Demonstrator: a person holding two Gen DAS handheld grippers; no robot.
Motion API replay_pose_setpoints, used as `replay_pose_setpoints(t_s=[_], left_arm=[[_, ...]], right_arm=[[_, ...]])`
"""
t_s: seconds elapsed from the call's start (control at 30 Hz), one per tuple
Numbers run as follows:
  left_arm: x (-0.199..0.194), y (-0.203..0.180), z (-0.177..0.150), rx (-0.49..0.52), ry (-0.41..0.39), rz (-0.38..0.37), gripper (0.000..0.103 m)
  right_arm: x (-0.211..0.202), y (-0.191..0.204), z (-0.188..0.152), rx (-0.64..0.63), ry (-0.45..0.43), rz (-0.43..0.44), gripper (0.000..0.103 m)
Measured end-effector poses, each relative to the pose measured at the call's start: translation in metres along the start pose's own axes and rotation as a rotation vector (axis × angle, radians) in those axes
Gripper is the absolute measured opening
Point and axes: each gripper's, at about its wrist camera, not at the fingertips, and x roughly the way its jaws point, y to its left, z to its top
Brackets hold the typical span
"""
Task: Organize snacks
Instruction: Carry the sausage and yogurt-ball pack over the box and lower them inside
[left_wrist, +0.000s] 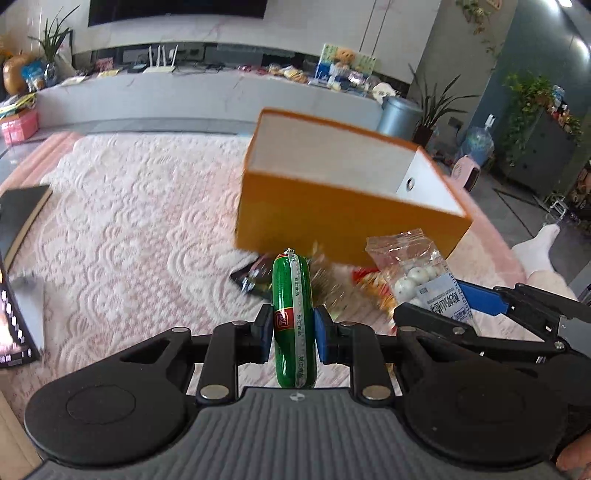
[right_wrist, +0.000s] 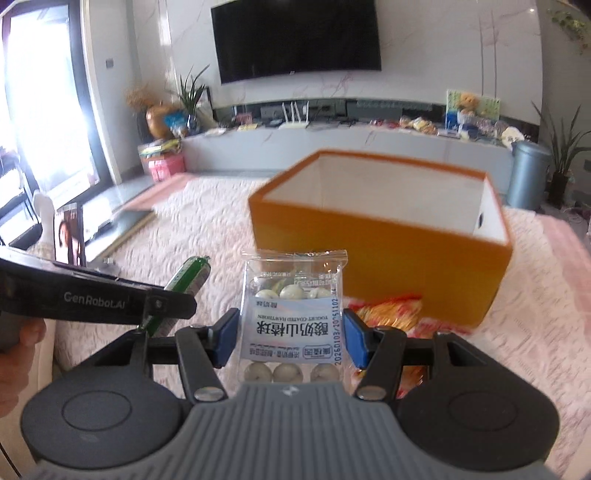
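The left gripper (left_wrist: 294, 334) is clamped on a green sausage stick (left_wrist: 293, 317), its blue pads pressing the casing from both sides, the stick standing upright between them and pointing toward 12 o'clock in the left wrist view. The right gripper (right_wrist: 291, 341) pinches a clear packet of yogurt-coated hawthorn balls (right_wrist: 293, 317) by its two side edges, the packet flat and facing the camera, white balls showing above and below the printed label. In the left wrist view that packet (left_wrist: 413, 269) sits at about 2 o'clock from the sausage, with the right gripper's black frame just beside it; in the right wrist view the sausage (right_wrist: 184, 284) lies at 10 o'clock, partly behind the left gripper's black arm. Beyond both grippers, toward 12 to 1 o'clock, an open orange box (left_wrist: 343, 206) with a white inside rests on a pink textured blanket (left_wrist: 129, 221). Between the grippers and the box's near wall lie loose snack wrappers (left_wrist: 373, 284) in red, yellow and dark colours, blurred. Farther off, a grey bin (right_wrist: 528, 173) stands at 2 o'clock and a wall-mounted television (right_wrist: 295, 37) hangs at 12 o'clock.
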Motion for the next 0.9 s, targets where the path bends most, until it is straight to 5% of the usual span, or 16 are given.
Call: replay_pose_setpoints(t_s=[0.5,0.9], left_arm=[[0.018,-0.047,0.082,0.088,-0.083,-0.063,0.025],[0.073,-0.046,0.113,0.109,-0.022,-0.049,0.025]], right_arm=[[-0.006,-0.056,0.086,-0.029,-0.094,-0.131,0.057],[0.059,-0.092,0.127,0.002,0.018,-0.137,0.058]])
